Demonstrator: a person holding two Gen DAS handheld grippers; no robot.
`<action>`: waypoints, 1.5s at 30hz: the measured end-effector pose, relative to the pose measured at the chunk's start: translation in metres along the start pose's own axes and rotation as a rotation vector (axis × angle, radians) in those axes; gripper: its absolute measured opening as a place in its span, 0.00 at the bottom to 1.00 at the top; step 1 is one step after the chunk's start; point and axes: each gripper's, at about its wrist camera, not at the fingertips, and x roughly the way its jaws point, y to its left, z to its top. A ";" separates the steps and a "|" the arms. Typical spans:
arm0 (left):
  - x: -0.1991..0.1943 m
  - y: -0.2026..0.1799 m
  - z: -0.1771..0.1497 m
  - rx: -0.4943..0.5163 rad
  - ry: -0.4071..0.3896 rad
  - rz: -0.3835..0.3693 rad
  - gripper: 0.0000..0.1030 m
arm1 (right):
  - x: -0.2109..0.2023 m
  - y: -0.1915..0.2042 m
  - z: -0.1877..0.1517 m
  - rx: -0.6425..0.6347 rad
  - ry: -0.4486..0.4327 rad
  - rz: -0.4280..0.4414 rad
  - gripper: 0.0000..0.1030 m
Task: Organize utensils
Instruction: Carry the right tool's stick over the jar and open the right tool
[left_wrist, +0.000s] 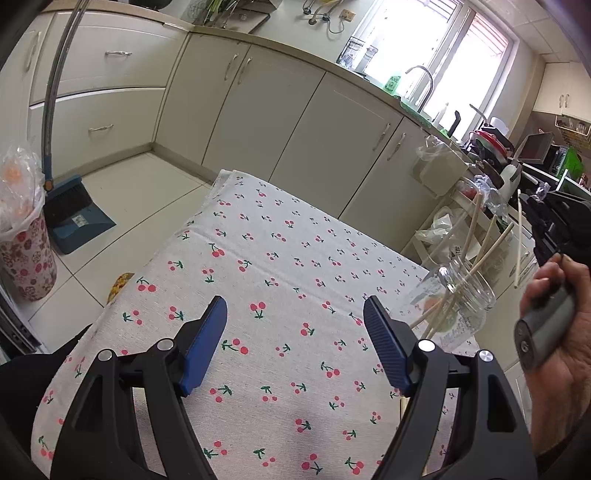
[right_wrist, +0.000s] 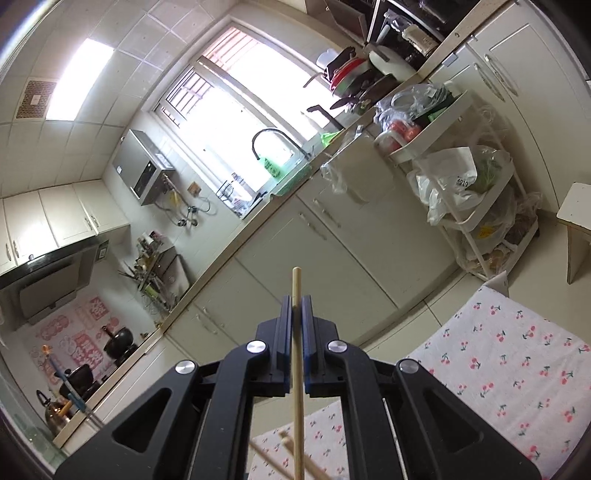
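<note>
My left gripper (left_wrist: 295, 301) hangs open over the cherry-print tablecloth (left_wrist: 280, 240), with nothing between its blue pads. At the table's right edge stands a clear glass jar (left_wrist: 467, 291) with several wooden chopsticks (left_wrist: 472, 225) leaning out of it. Further right, a hand (left_wrist: 554, 332) holds my right gripper (left_wrist: 526, 210) raised above the jar, shut on a single chopstick (left_wrist: 518, 243) that hangs nearly upright. In the right wrist view the right gripper (right_wrist: 296, 299) pinches that chopstick (right_wrist: 298, 369) between its blue pads. Other chopstick tips (right_wrist: 284, 441) show below it.
A flowered bin (left_wrist: 27, 266) lined with a plastic bag and a blue dustpan with broom (left_wrist: 79, 218) stand on the floor to the left. Cream cabinets (left_wrist: 295, 122) run behind the table. A white trolley (right_wrist: 461, 184) full of bags and a stool (right_wrist: 574, 218) stand beyond the table's far corner.
</note>
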 end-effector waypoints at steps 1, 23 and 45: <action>0.000 0.000 0.000 -0.002 0.000 -0.002 0.71 | 0.002 0.000 -0.001 -0.012 -0.009 -0.006 0.05; 0.002 0.002 -0.001 -0.017 0.009 -0.013 0.71 | 0.003 0.009 -0.029 -0.185 0.032 -0.027 0.06; 0.006 0.002 0.000 -0.022 0.021 0.010 0.74 | -0.048 0.006 -0.066 -0.369 0.258 -0.021 0.37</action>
